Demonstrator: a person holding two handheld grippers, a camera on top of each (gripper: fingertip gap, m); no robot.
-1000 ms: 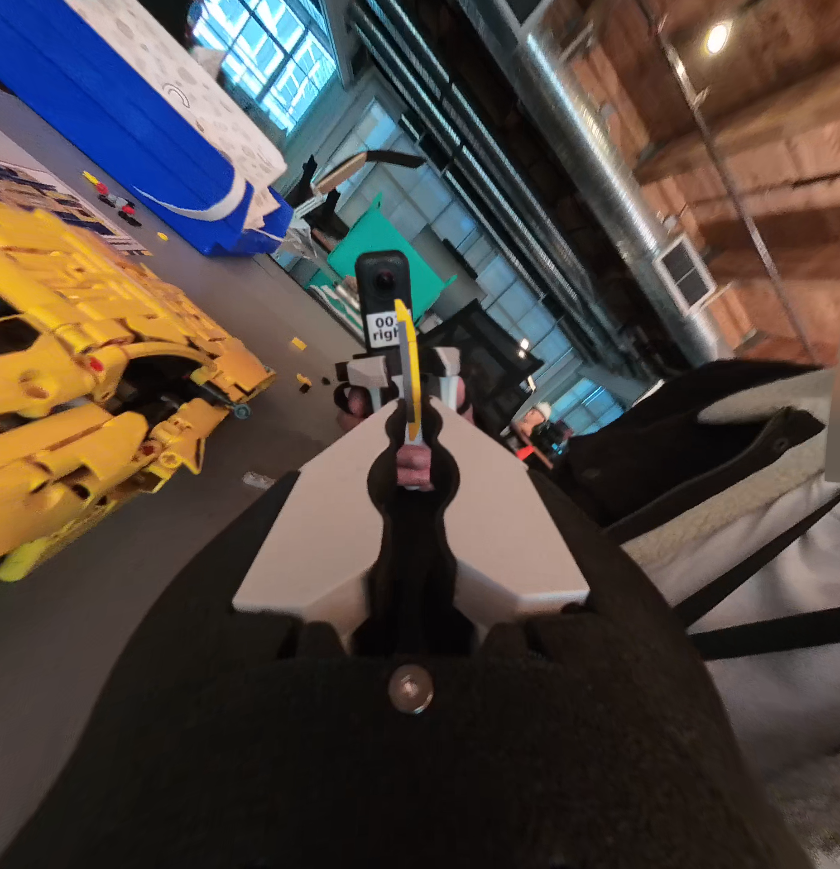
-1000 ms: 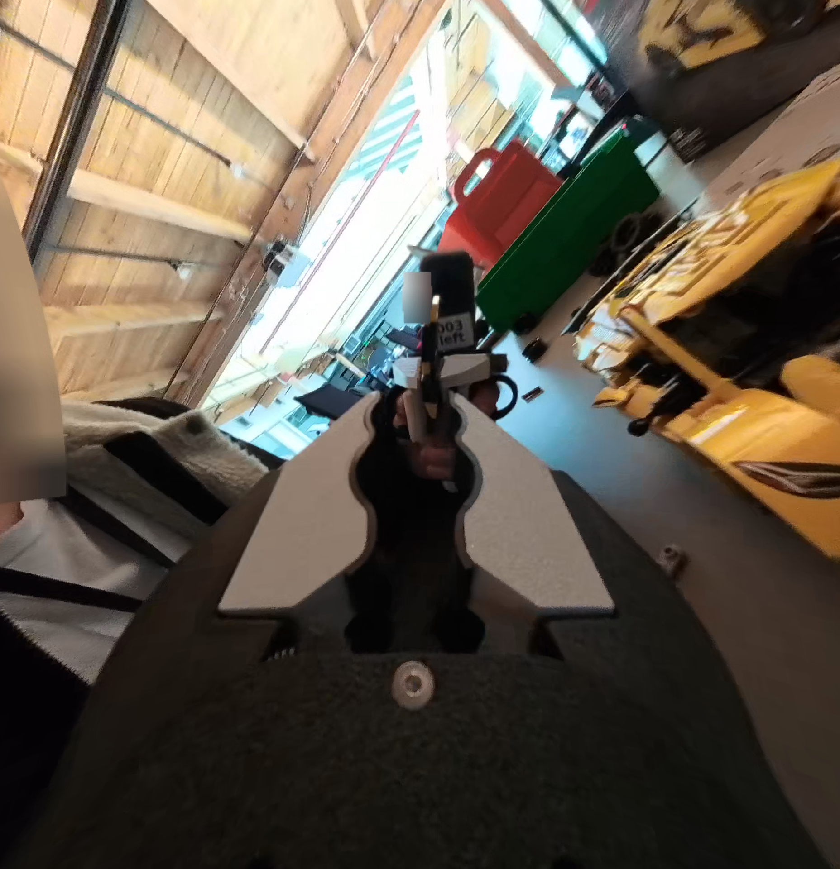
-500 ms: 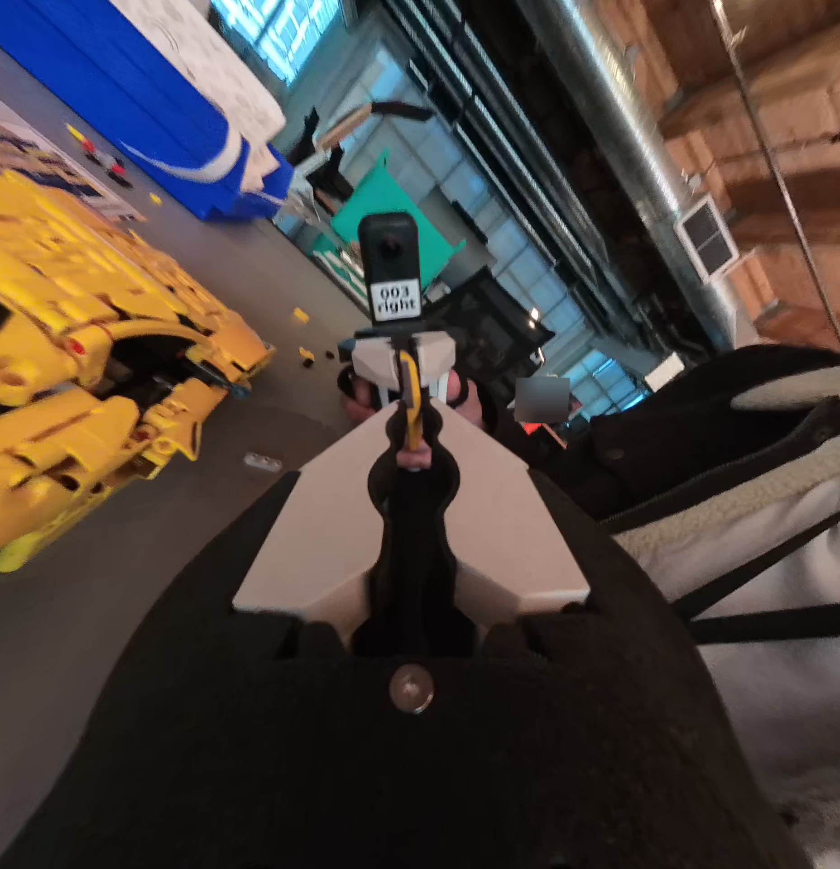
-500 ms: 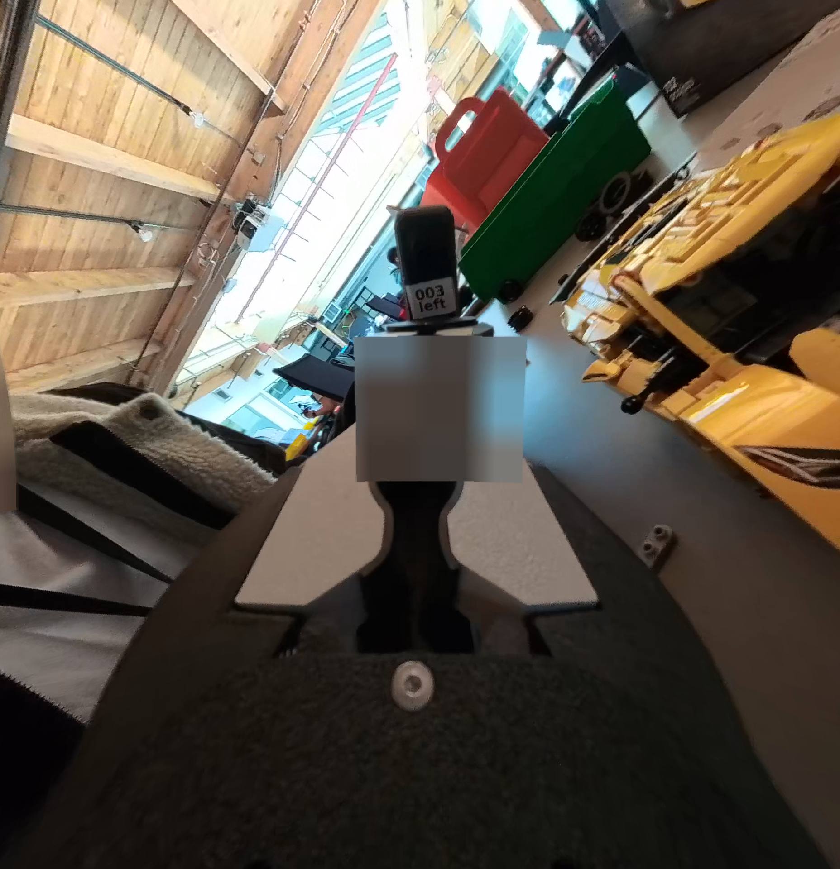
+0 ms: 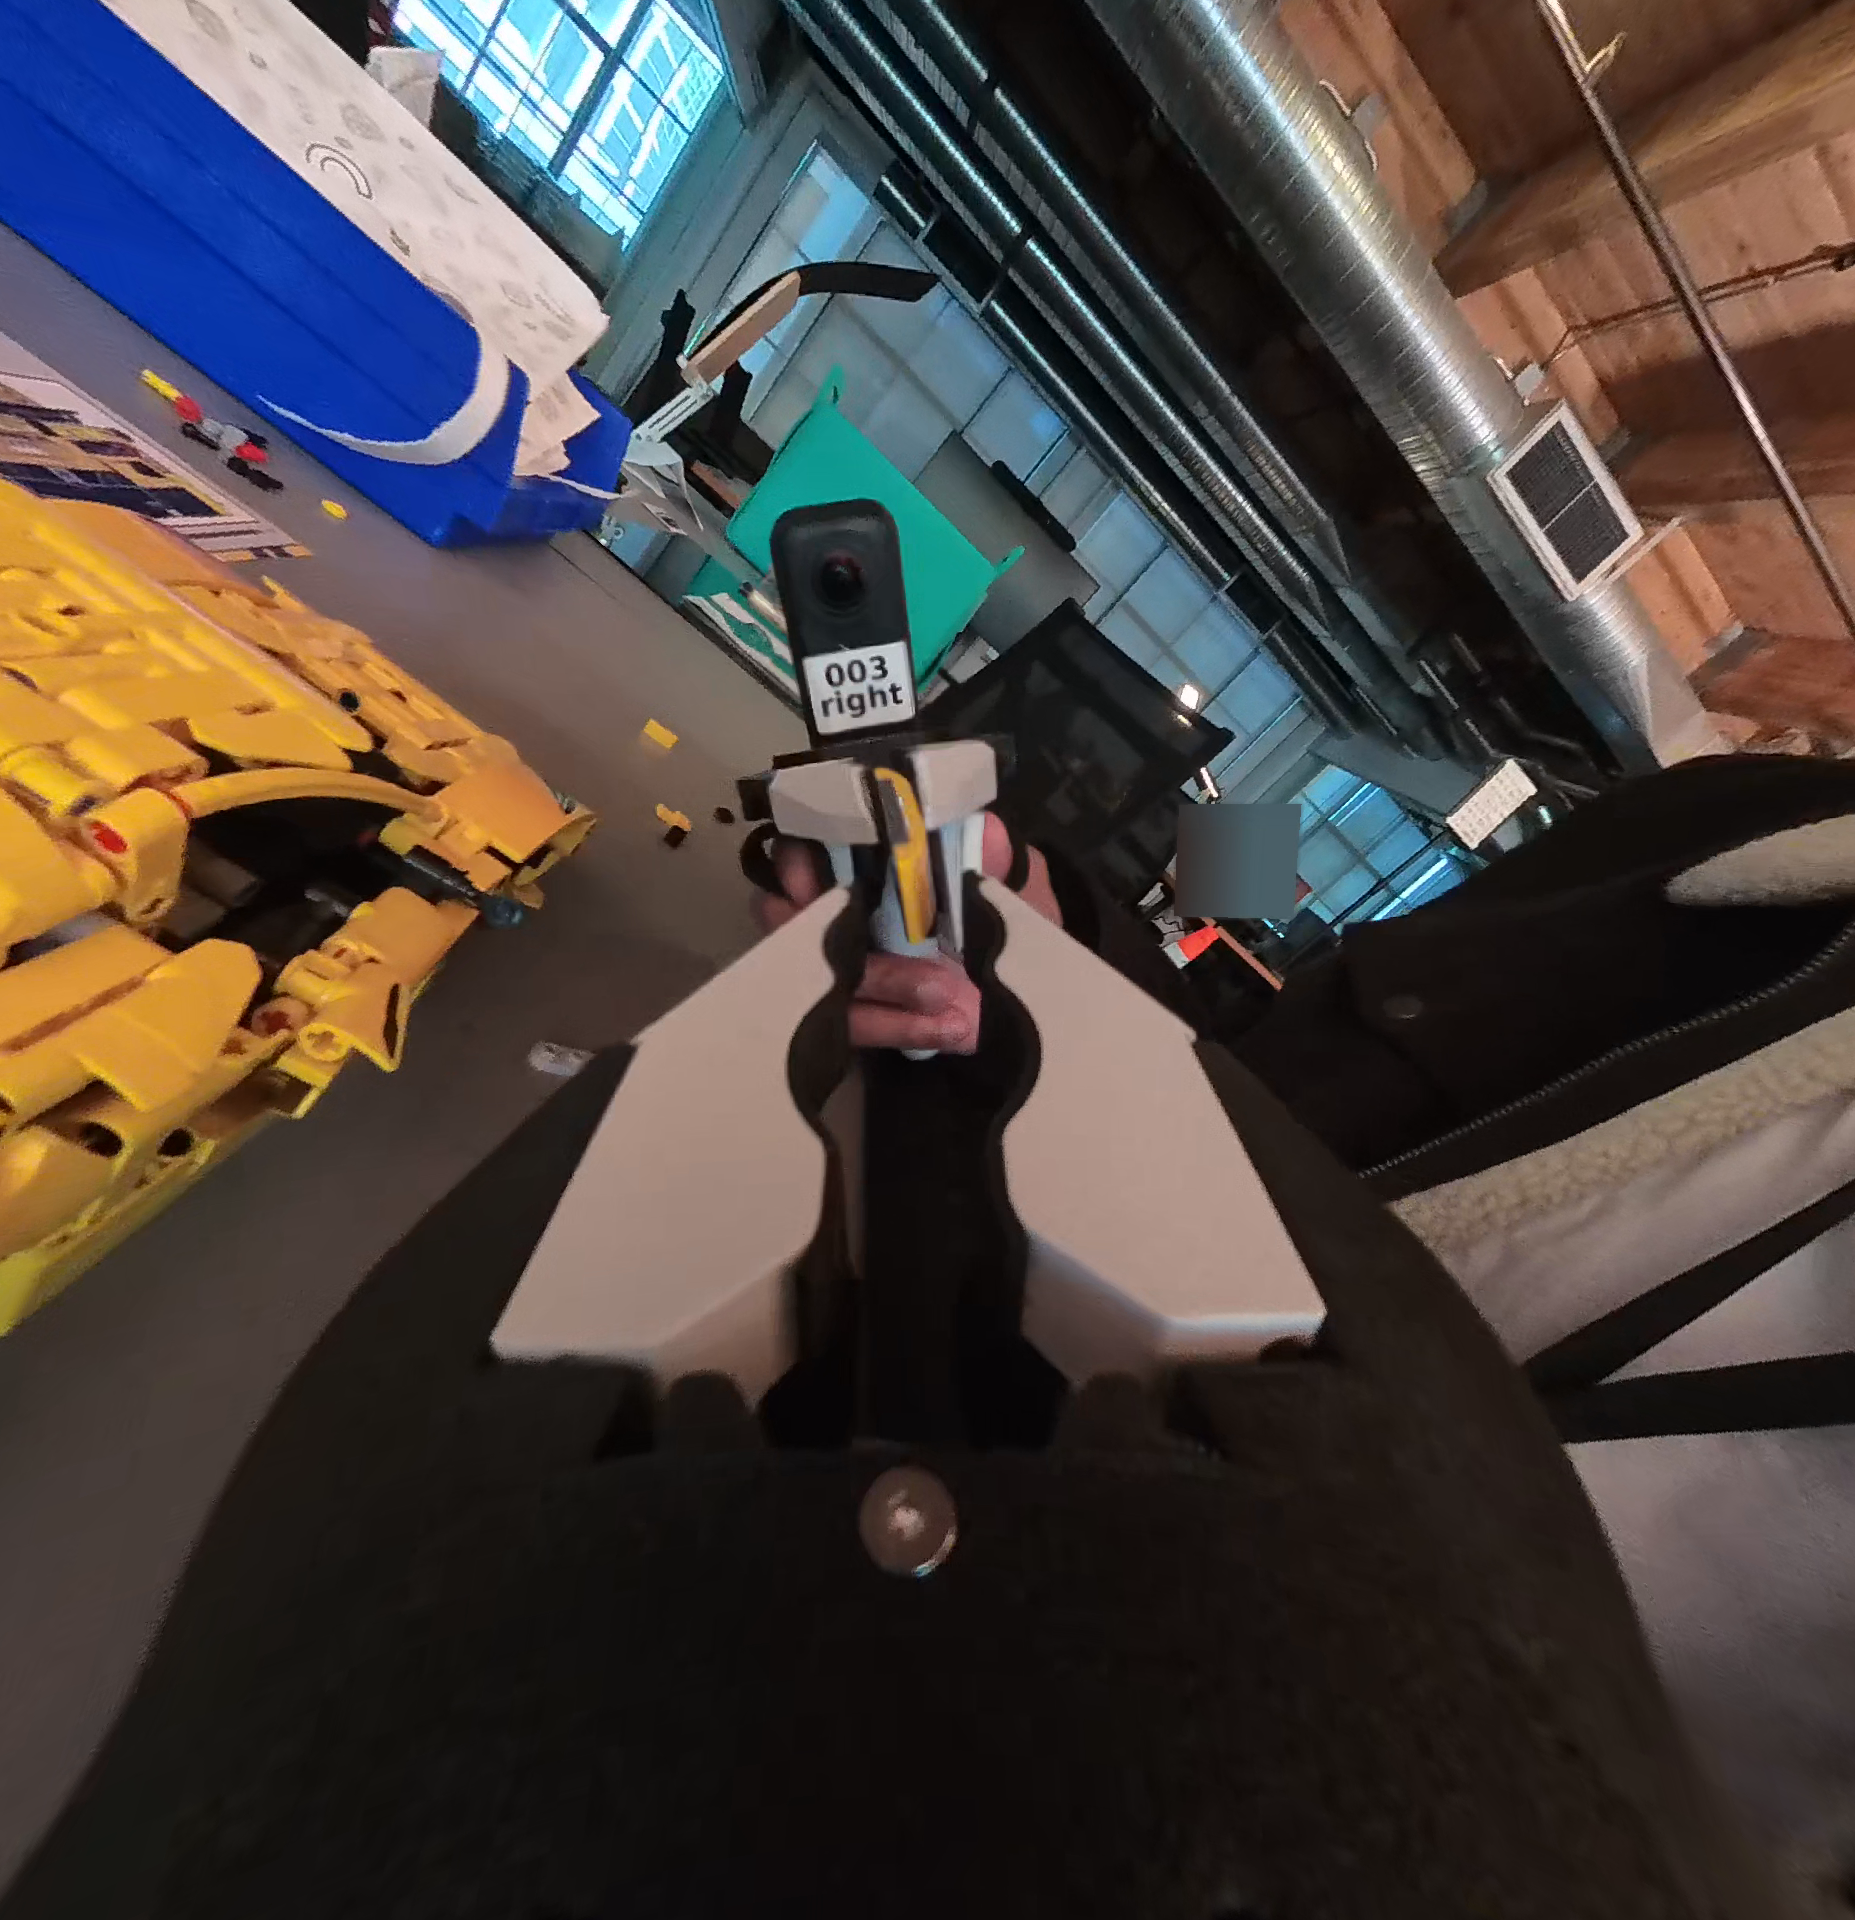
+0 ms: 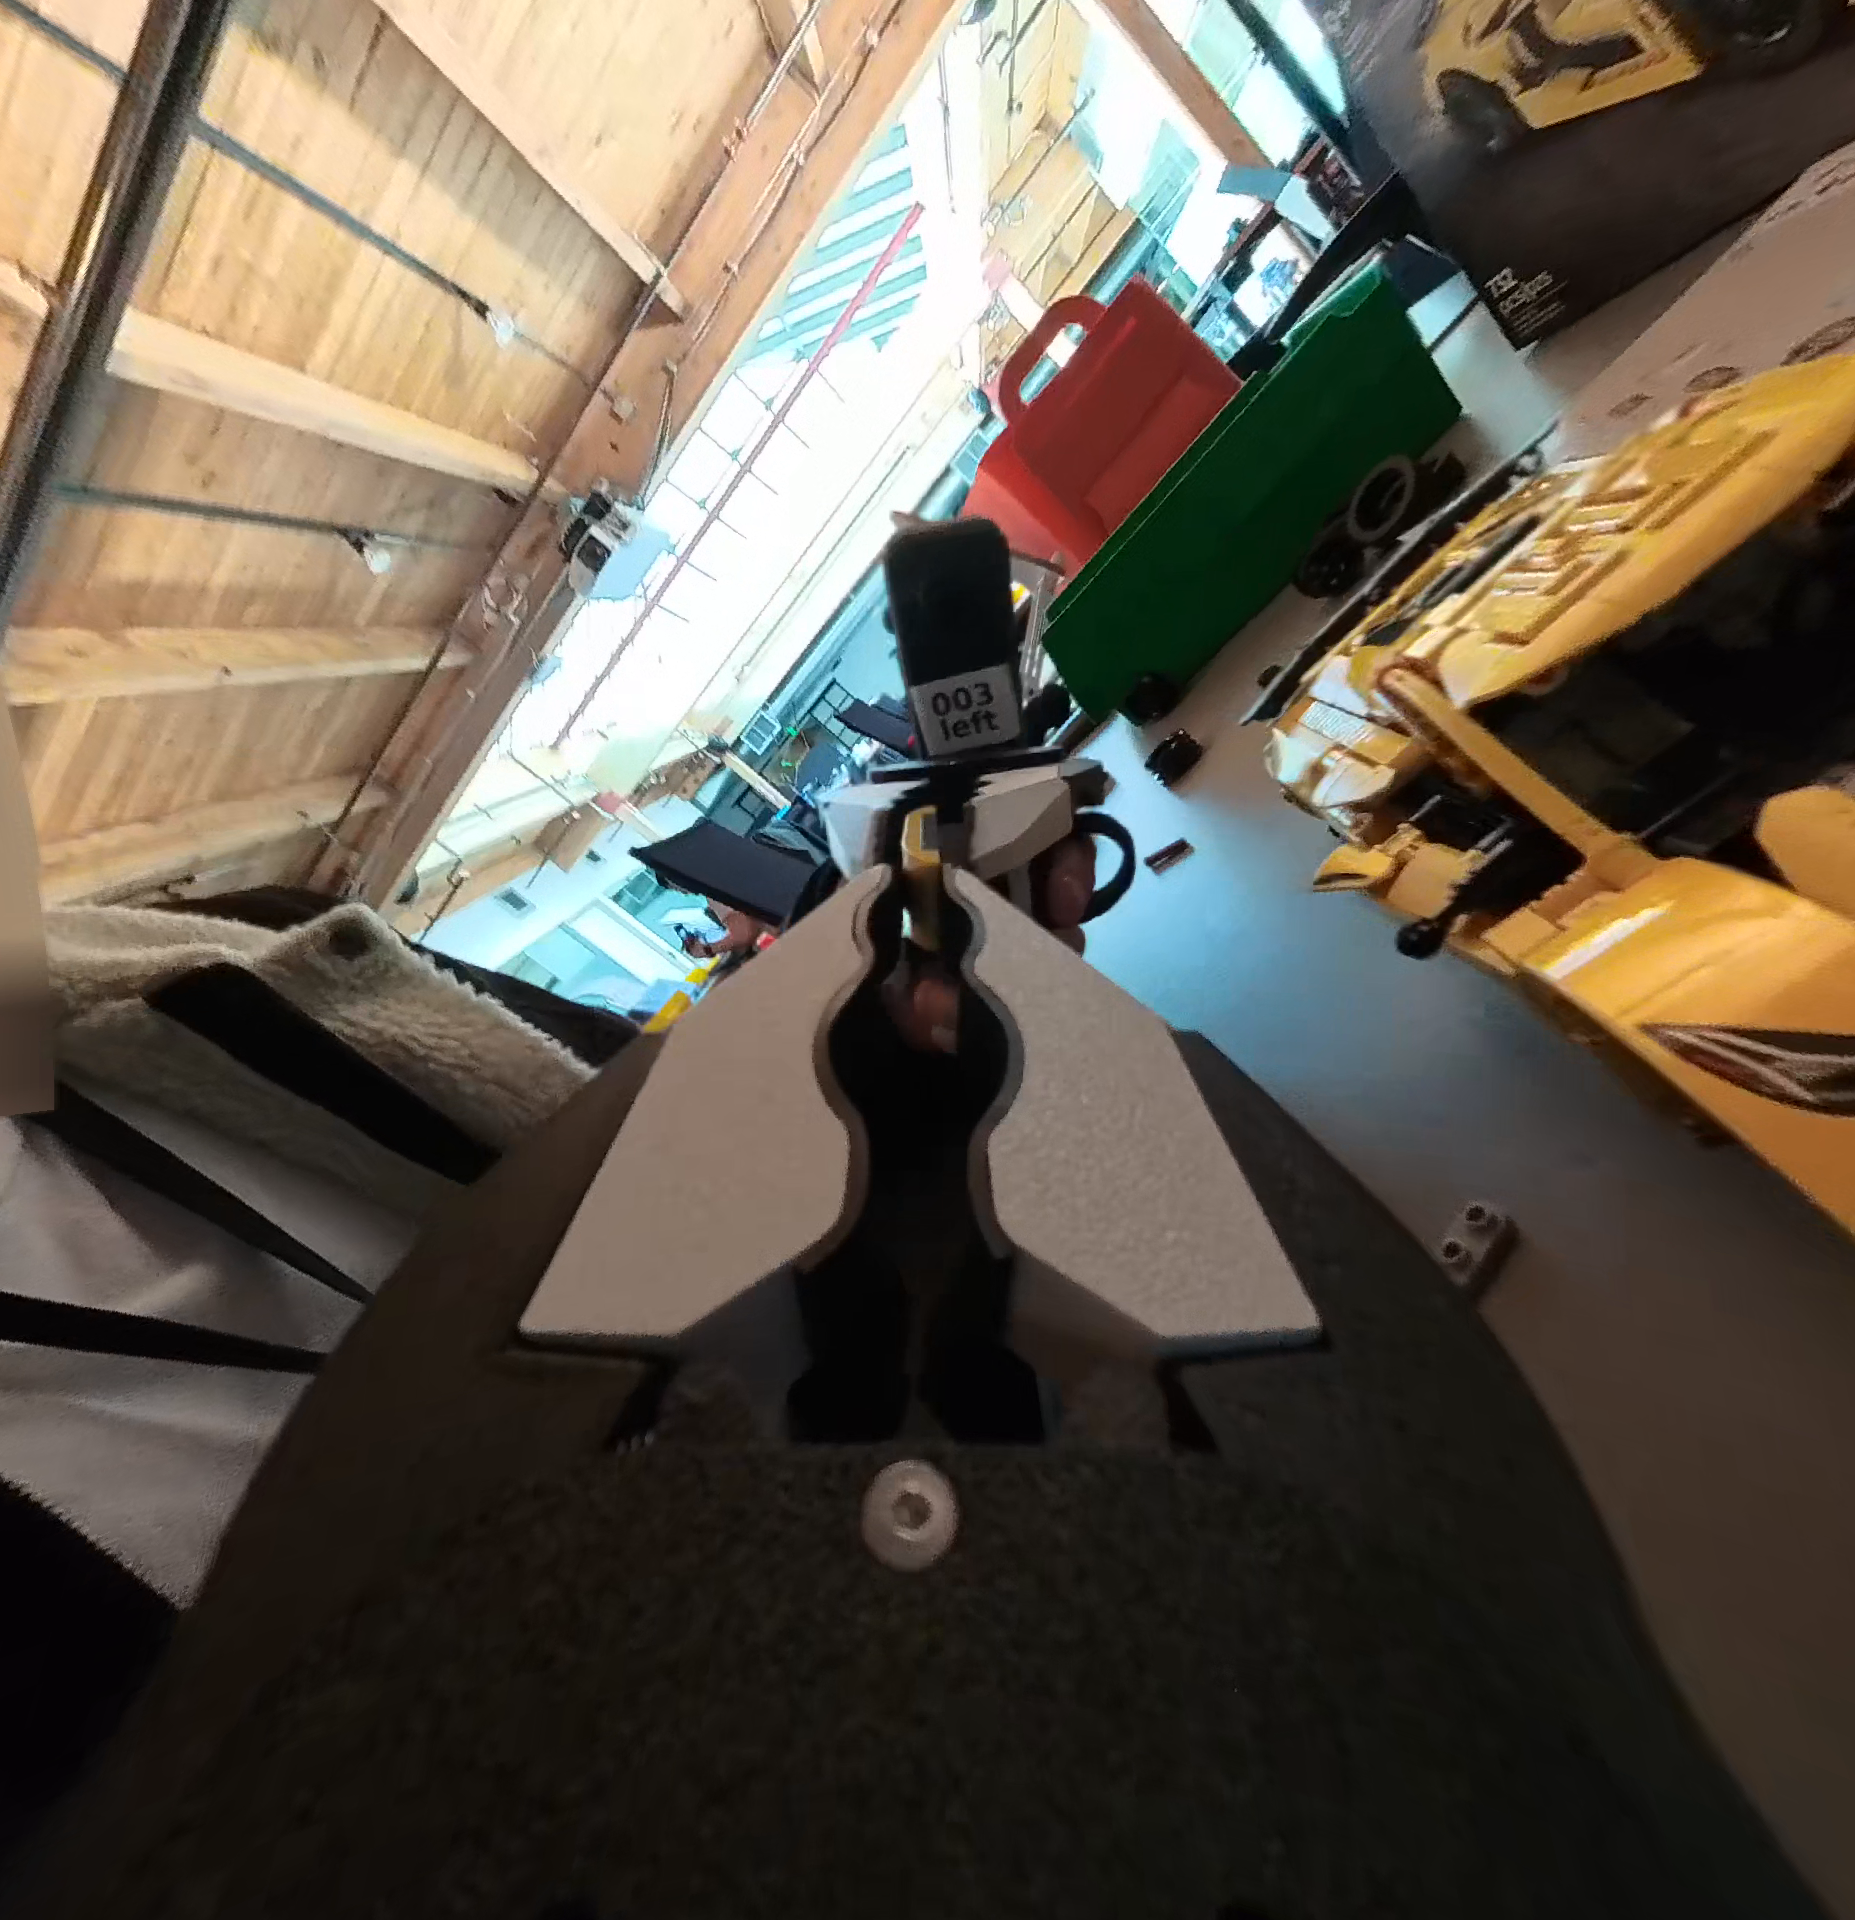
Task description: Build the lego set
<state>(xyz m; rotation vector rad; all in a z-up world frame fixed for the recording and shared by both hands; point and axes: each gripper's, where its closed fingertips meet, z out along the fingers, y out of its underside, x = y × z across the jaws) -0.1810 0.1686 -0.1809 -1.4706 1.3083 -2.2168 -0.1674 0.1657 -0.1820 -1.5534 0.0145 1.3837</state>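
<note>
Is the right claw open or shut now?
Shut on the yellow piece: in the right wrist view the right claw closes against both its sides.

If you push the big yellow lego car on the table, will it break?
The yellow lego car would probably slide, not tip: it sits low and wide on the table. Thin pieces poke out at its corner, so those might pop off. It looks heavy.
</note>
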